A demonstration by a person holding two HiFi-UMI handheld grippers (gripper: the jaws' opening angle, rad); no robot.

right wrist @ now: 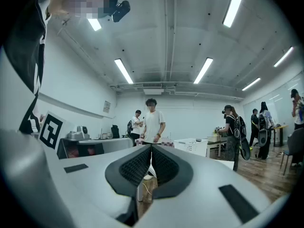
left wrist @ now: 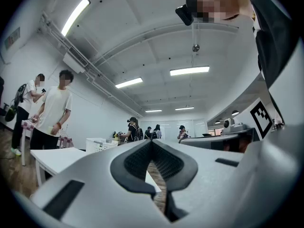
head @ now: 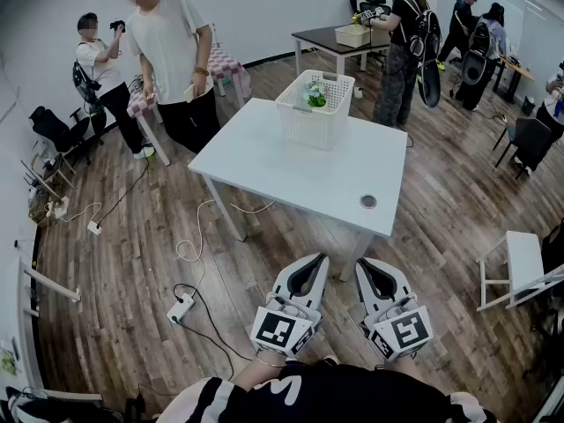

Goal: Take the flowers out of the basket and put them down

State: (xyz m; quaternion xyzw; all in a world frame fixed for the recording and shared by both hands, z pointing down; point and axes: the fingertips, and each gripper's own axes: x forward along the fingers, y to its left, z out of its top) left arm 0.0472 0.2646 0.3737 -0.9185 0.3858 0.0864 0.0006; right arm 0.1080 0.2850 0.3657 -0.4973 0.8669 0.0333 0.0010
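A white slatted basket (head: 315, 113) stands on the far side of a white table (head: 291, 170). Green and white flowers (head: 315, 95) show inside it. Both grippers hang low in front of my body, short of the table's near edge and pointing toward it. The left gripper (head: 317, 256) has its jaws together with nothing between them, and its own view shows the tips (left wrist: 152, 142) meeting. The right gripper (head: 361, 263) is shut and empty too (right wrist: 151, 146). The basket appears far off in the left gripper view (left wrist: 101, 145) and in the right gripper view (right wrist: 191, 146).
A small round disc (head: 368, 202) lies near the table's front right corner. A person in a white tee (head: 167, 51) stands at the far left corner. A power strip (head: 181, 307) and cables lie on the wooden floor at left. A white stool (head: 522, 263) stands at right.
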